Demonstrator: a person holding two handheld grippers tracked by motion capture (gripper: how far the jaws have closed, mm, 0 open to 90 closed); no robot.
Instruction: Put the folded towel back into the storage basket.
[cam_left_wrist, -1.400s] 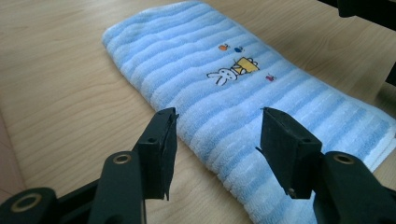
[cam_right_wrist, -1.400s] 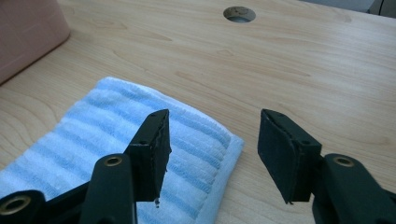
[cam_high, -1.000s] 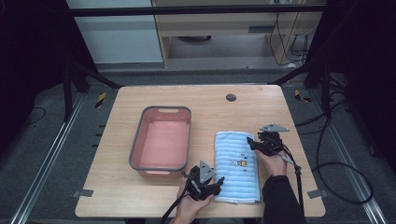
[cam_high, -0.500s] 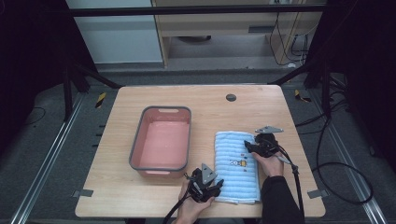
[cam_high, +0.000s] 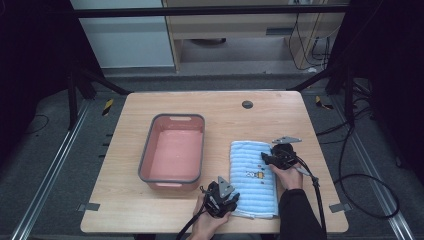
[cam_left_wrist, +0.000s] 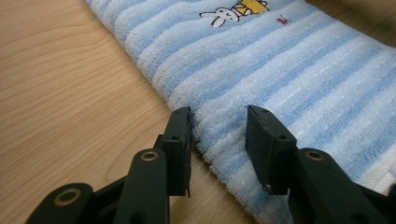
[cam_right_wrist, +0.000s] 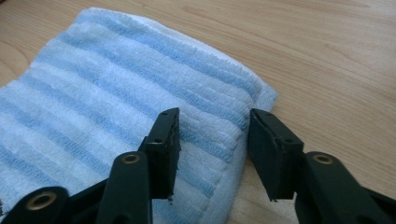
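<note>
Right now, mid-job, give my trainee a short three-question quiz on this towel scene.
1. True or false: the towel lies inside the pink tub.
2. The left gripper is at which towel edge: A the near-left one, B the far-right one?
3. What is between the jaws of the right gripper, which have just been closing?

Key: 1 false, it lies on the table beside the tub. 2 A. 3 the towel's edge, not yet pinched.

Towel (cam_left_wrist: 299, 70) cut by frame edges
</note>
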